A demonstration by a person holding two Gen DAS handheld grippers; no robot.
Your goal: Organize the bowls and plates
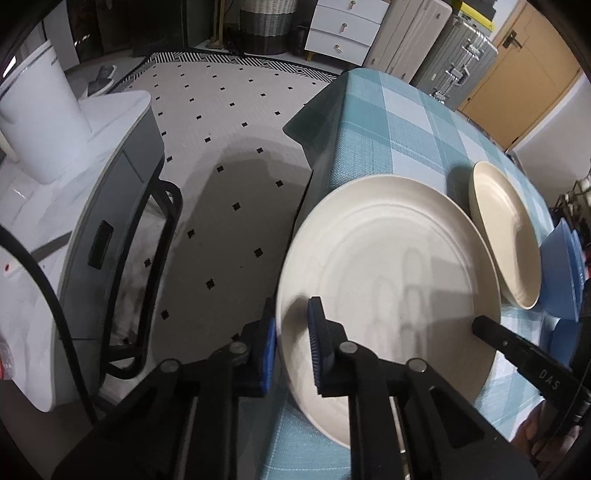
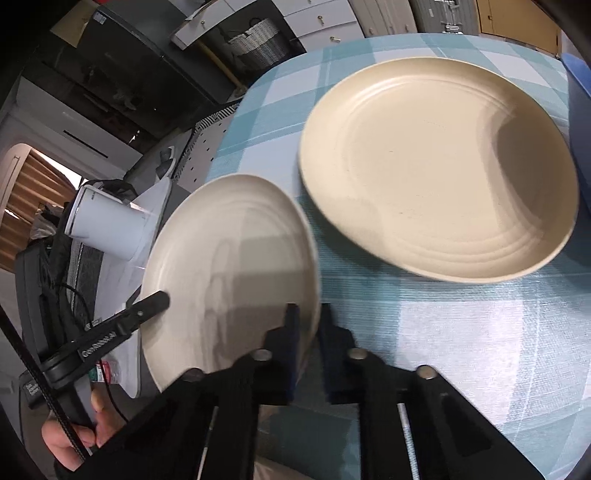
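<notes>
A large cream plate (image 1: 388,266) lies at the left edge of the table, its rim reaching past the blue checked cloth (image 1: 388,122). My left gripper (image 1: 291,317) is shut on its left rim, one blue pad under and one over. My right gripper (image 2: 310,312) is shut on the opposite rim of the same plate (image 2: 229,251); one of its fingers (image 1: 517,343) shows in the left wrist view. A second cream plate (image 2: 436,166) rests flat on the cloth farther right. Blue bowls (image 1: 561,273) stand just beyond that second plate (image 1: 506,236).
Left of the table, patterned floor (image 1: 229,147) drops away, and a white counter carries a white jug (image 1: 40,122). White drawers (image 1: 343,33) and suitcases (image 1: 461,55) line the back wall. A hand (image 2: 74,435) holds the left gripper's handle.
</notes>
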